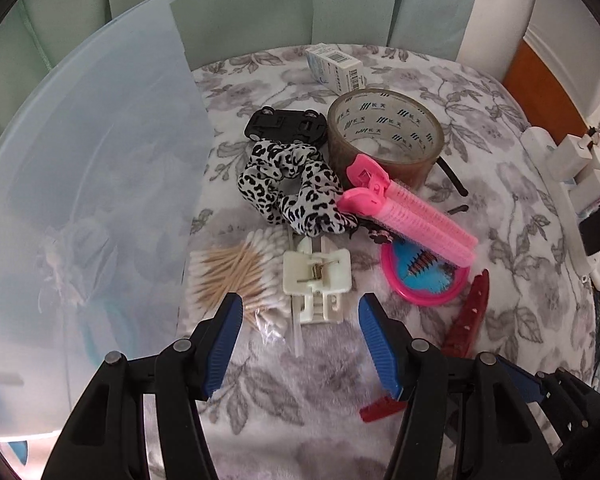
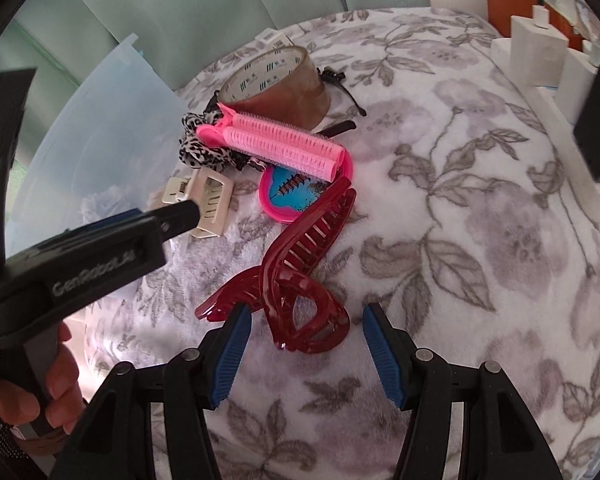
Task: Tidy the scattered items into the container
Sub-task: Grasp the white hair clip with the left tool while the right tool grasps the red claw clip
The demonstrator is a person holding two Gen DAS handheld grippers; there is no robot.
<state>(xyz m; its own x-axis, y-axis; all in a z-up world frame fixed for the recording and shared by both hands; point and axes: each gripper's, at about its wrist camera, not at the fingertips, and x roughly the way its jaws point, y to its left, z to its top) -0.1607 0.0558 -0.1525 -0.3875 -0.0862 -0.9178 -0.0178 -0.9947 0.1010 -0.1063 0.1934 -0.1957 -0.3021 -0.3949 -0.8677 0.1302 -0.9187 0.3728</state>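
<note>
Left wrist view: your left gripper (image 1: 300, 312) hangs about half open and empty over the cream clip (image 1: 317, 276), which sits between the jaws, not touched. Cotton swabs (image 1: 236, 276) lie just beside it under the left finger, so come straight down and close only on the clip body, or you'll snag the swab bag. Right wrist view: your right gripper (image 2: 304, 320) is likewise half open, holding nothing, with the looped end of the red claw clip (image 2: 300, 276) between the jaws. Grab that thick hinge end, not the thin teeth, which would likely slip. Pink roller (image 2: 280, 142), scrunchie (image 1: 292, 188), tape (image 1: 384, 132) and pink mirror (image 1: 428, 276) are bunched on the floral blanket (image 2: 460, 240), none in the container (image 1: 92, 168) to the left yet. Lift clear before swinging over its wall
</note>
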